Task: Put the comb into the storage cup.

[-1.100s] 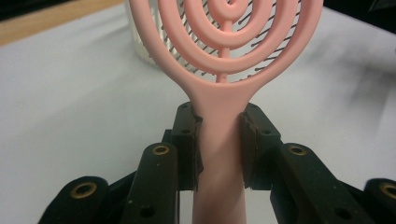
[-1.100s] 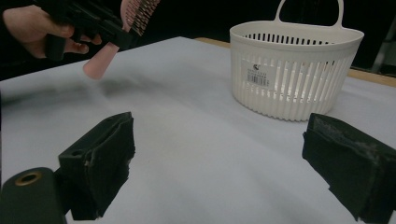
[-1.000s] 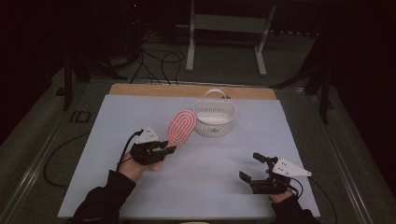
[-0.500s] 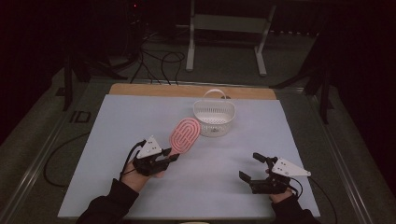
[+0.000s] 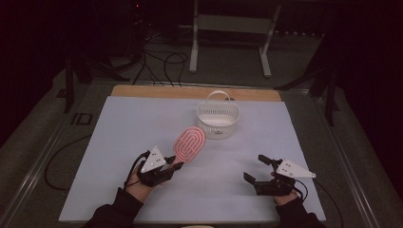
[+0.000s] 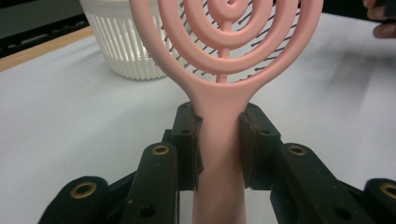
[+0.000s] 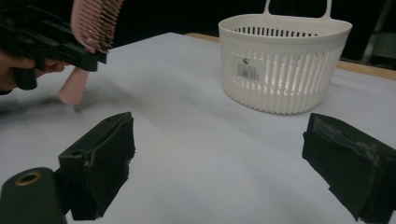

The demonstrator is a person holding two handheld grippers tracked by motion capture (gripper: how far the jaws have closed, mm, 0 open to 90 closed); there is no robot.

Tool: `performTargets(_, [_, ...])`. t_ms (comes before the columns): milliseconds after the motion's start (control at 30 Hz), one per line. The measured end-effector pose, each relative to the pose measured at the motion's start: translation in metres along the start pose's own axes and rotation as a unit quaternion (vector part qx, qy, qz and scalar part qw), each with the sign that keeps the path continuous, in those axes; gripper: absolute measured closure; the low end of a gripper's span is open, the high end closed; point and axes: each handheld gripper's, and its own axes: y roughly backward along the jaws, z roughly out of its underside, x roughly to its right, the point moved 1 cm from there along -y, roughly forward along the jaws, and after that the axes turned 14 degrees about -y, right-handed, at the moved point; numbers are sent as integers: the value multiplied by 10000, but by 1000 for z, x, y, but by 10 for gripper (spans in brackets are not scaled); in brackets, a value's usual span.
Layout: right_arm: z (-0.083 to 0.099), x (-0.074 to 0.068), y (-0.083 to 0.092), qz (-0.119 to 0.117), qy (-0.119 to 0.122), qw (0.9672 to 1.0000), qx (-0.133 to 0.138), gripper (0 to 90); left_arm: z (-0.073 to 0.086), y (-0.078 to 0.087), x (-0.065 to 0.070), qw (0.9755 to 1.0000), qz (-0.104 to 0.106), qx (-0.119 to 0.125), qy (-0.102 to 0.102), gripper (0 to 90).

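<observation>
A: What sits nearest the person?

B: The right gripper (image 5: 254,172), low at the table's near right edge. Its jaws are spread wide with nothing between them, just bare pale grey table covering (image 5: 119,128).

A: And the other tool?

B: The left gripper (image 5: 168,171) is a little farther in, on the near left. Its jaws are pinching the handle of a pink plastic hairbrush with a looped oval head (image 5: 189,144); in the left gripper view the pads (image 6: 196,140) press against both sides of the handle.

A: Where is the brush, then?

B: It is held above the covering, its head angled away toward the white slotted plastic basket with a loop handle (image 5: 218,118), which stands beyond it near the table's far middle, just short of a bare wooden strip (image 5: 142,91).
</observation>
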Motion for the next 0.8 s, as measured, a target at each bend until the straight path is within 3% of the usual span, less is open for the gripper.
performTargets(167, [-1, 0, 1, 58, 3, 10000, 24, 90, 3, 3, -2, 10000, -56, 49, 1, 716])
performTargets(367, [-6, -2, 1, 273, -11, 9996, 29, 90, 8, 7, -4, 9995, -137, 231, 158, 717])
performTargets(600, [-16, -7, 3, 484, -54, 9988, 6, 90, 7, 9, 1, 9997, -117, 223, 56, 716])
performTargets(800, [-26, -13, 6, 576, -97, 9983, 15, 90, 9, 13, 2, 9996, -115, 238, 100, 716])
